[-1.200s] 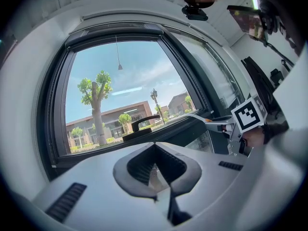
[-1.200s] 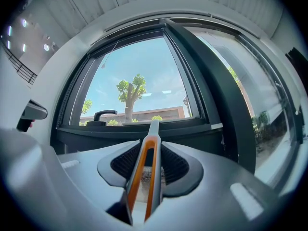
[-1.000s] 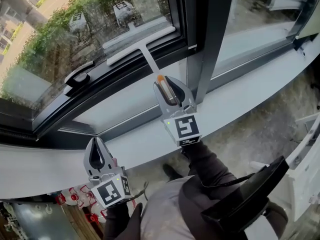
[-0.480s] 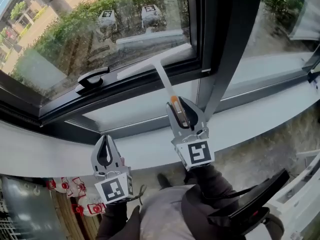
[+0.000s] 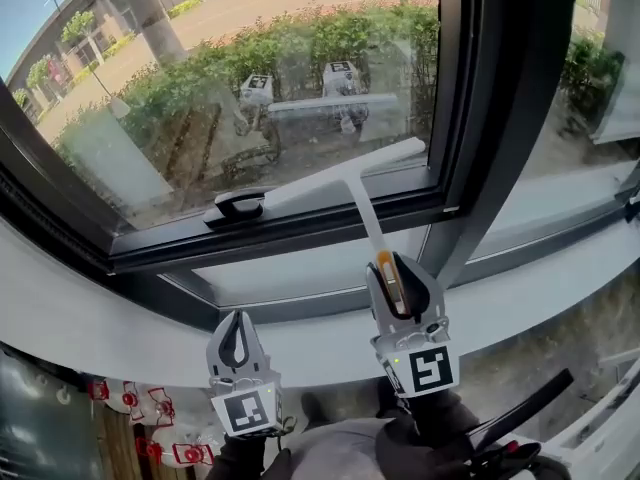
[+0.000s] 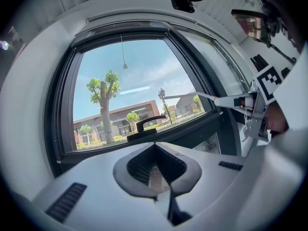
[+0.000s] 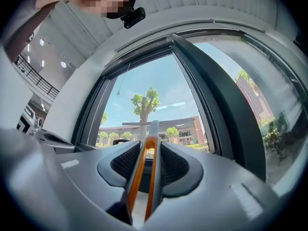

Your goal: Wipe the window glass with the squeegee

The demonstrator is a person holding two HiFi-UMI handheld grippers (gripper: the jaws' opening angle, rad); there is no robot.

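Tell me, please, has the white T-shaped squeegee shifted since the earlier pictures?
No: the white T-shaped squeegee still lies along the bottom edge of the glass pane, left end beside the black window handle.

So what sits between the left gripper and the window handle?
Head view: only the white sill, a narrow lower pane and the dark sash frame lie between left gripper and window handle; nothing loose.

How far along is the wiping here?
Done: the right gripper is shut on the squeegee, at its handle. In hand: its blade sits low at the window glass, by the bottom frame. Left: unclear, the pane shows no mark telling wiped from unwiped. The left gripper is shut, empty.
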